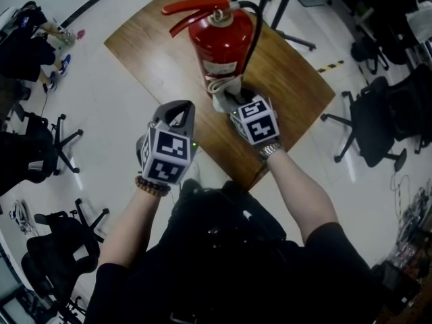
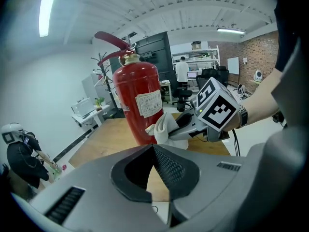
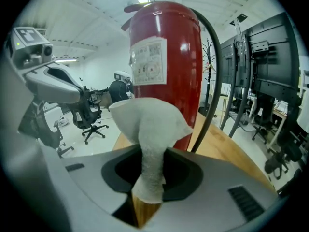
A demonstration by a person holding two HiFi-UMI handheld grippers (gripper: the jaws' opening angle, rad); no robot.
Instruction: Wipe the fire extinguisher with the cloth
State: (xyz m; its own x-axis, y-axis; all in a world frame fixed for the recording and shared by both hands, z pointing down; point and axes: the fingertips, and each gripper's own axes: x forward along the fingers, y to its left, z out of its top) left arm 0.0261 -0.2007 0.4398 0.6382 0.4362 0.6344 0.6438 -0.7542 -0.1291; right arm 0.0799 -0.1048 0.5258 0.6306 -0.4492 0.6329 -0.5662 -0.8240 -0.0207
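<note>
We see the red metal fire extinguisher (image 1: 219,42) standing upright on the brown wooden tabletop (image 1: 148,52), with its black hose (image 3: 218,76) curving down one side. Our right tool (image 1: 233,102) is clamped on the white cloth (image 3: 149,124), whose bunched free end lies against the lower part of the cylinder, below the white paper label (image 3: 148,62). The label's print is too small to read. Our left tool (image 2: 153,148) hangs by the tabletop's near edge, apart from the extinguisher, its jaws together with nothing between them.
</note>
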